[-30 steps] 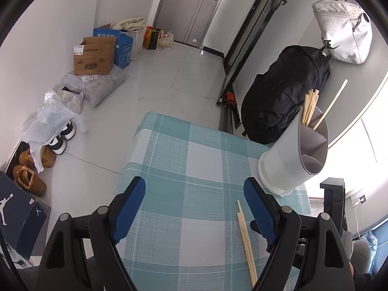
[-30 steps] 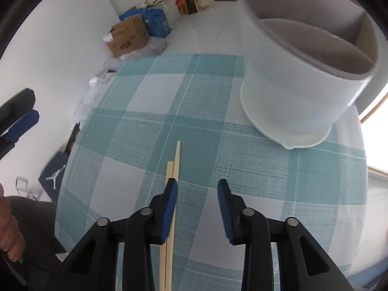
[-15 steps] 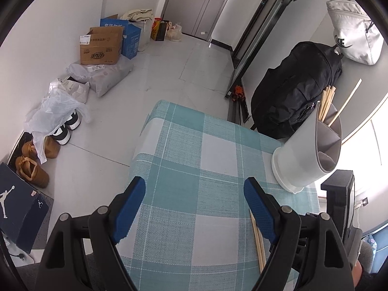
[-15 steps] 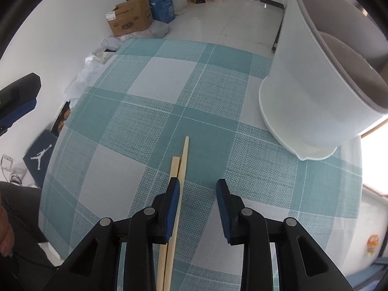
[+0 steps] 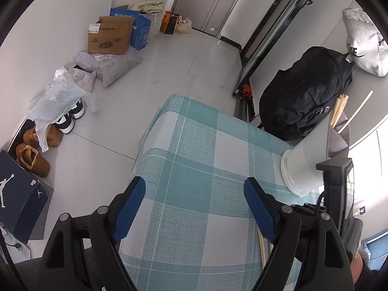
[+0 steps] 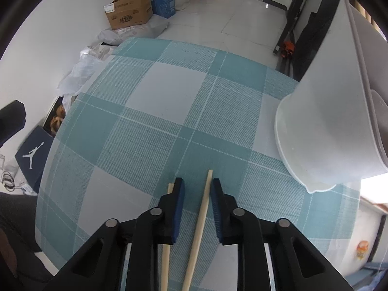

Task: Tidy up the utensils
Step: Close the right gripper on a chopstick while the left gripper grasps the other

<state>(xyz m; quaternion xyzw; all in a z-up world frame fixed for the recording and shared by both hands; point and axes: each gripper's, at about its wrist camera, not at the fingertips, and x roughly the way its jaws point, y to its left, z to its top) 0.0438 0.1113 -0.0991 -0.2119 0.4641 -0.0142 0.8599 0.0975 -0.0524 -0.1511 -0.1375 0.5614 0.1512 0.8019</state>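
Note:
Two wooden chopsticks lie on the teal checked tablecloth. One chopstick lies between the jaws of my right gripper, which is open and low over the cloth; the jaws do not touch it. The other chopstick lies just left of the left finger, partly hidden under it. The white utensil holder stands at the right; in the left wrist view it holds several chopsticks. My left gripper is open and empty above the cloth's near part. A chopstick shows beside its right finger.
The table's far and left edges drop to a tiled floor with cardboard boxes, bags and shoes. A black backpack leans behind the holder. A dark shoe box sits at the left.
My right gripper has moved forward and lower, so one chopstick now lies between its jaws. My left gripper has drawn back and higher from the table.

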